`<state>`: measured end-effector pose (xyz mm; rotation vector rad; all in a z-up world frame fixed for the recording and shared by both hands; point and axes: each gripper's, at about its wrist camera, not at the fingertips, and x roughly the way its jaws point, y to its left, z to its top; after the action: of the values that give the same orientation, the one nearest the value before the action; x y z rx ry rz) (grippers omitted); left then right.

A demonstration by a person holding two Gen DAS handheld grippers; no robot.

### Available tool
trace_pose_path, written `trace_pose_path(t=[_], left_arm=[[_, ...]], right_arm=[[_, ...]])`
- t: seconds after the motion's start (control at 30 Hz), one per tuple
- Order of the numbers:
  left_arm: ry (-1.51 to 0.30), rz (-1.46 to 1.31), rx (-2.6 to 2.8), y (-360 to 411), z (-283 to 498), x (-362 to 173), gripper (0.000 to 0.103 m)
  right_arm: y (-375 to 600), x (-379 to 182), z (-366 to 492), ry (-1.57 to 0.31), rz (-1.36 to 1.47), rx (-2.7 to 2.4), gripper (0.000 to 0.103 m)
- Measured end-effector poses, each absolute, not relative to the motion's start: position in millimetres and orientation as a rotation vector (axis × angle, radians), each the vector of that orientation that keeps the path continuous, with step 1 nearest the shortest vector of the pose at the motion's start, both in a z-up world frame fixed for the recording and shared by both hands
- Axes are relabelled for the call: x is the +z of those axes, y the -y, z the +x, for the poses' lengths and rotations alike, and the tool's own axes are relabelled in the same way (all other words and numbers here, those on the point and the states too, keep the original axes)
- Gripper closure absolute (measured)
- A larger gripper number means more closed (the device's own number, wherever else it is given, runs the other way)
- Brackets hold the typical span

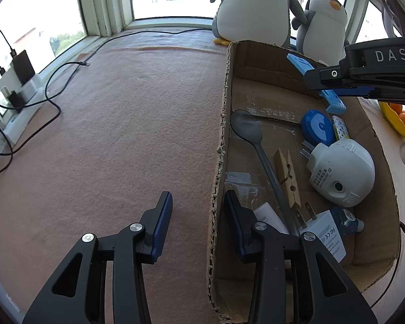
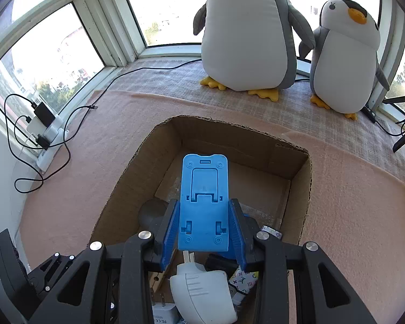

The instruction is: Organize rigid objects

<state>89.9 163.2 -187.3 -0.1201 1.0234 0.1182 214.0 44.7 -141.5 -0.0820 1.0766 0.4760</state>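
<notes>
My right gripper (image 2: 203,216) is shut on a blue plastic phone stand (image 2: 203,178), which it holds above the open cardboard box (image 2: 299,189). The left wrist view shows that gripper (image 1: 318,83) over the box's far end with the stand (image 1: 336,102) in it. Inside the box (image 1: 224,113) lie a grey spoon (image 1: 247,129), a wooden clothespin (image 1: 287,178), a blue round tape measure (image 1: 318,128), a white plug-in device (image 1: 343,172) and a white charger (image 1: 329,240). My left gripper (image 1: 198,197) stands open astride the box's near-left wall, one finger inside and one outside.
Two plush penguins (image 2: 248,32) (image 2: 345,54) stand by the window behind the box. A white power strip with chargers and black cables (image 2: 46,132) lies at the left edge of the pink carpet. A yellow bowl with oranges (image 1: 397,118) sits right of the box.
</notes>
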Motion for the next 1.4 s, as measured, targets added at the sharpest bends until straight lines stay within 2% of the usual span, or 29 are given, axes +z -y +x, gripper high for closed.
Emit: trace_pose_path(t=[0.4, 0.47, 0.53, 0.57, 0.93, 1.4], left_arm=[[-1.023, -0.12, 0.118, -162.7, 89.5, -187.5, 0.065], [-1.023, -0.12, 0.118, -162.5, 89.3, -187.5, 0.065], [-1.023, -0.12, 0.118, -163.2, 89.6, -187.2, 0.065], [-1.023, -0.12, 0.118, -163.3, 89.6, -187.1, 0.065], [-1.023, -0.116, 0.119, -164.4, 89.6, -186.3, 0.065], [-1.04, -0.094, 0.123, -161.9, 94.5, -184.3, 0.066]], right_arm=[[-53.1, -152.2, 222.3, -1.11, -0.117, 0.482, 0.07], [-54.1, -151.8, 222.2, -1.105, -0.126, 0.475, 0.065], [-53.9, -151.4, 222.2, -1.103, -0.126, 0.474, 0.052], [-53.5, -151.0, 221.8, -1.101, -0.127, 0.473, 0.05], [-48.6, -149.4, 218.1, -1.106, -0.138, 0.475, 0.044], [-28.3, -129.9, 197.0, -1.061, -0.156, 0.466, 0.043]])
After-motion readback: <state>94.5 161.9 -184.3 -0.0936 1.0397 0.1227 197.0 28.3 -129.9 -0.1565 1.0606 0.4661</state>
